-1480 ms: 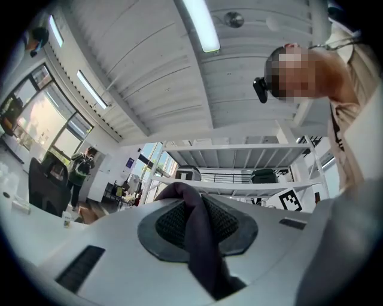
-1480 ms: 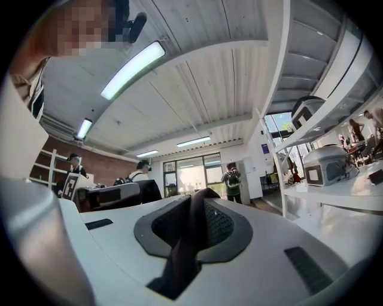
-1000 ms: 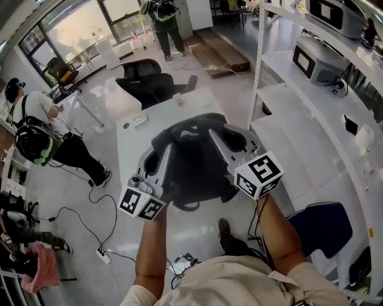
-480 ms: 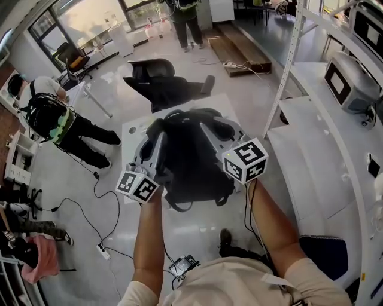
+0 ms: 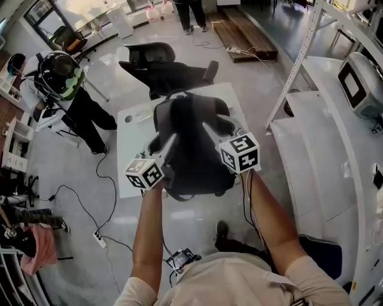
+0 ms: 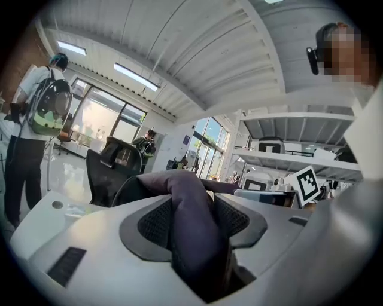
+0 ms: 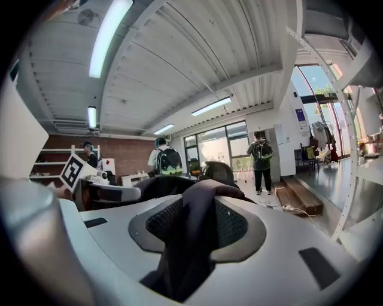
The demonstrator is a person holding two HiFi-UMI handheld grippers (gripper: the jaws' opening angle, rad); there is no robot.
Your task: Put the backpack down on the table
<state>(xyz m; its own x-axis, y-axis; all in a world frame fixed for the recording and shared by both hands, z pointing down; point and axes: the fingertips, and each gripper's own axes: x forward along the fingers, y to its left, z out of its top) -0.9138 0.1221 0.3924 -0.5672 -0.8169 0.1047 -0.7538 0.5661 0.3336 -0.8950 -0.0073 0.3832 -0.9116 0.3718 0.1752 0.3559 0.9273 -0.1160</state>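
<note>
The black backpack (image 5: 192, 156) lies on the white table (image 5: 133, 156), its lower end at the near edge. My left gripper (image 5: 165, 143) reaches in at its left side and my right gripper (image 5: 212, 130) at its right side. In the left gripper view a dark shoulder strap (image 6: 187, 197) runs between the mesh pads of the left gripper (image 6: 192, 222). The right gripper view shows the other strap (image 7: 197, 200) lying between the pads of the right gripper (image 7: 195, 226). Both pairs of jaws have just been opening, and each strap sits loose in the gap.
A black office chair (image 5: 163, 63) stands just behind the table. White shelving (image 5: 323, 101) with machines runs along the right. A person with a backpack (image 5: 67, 80) stands at the left, another person (image 5: 191, 11) at the far end. Cables (image 5: 102, 236) trail on the floor.
Both grippers have carried the backpack forward and down, from hanging before the table's near edge to resting on the tabletop. The jaws of both now stand wider around the straps.
</note>
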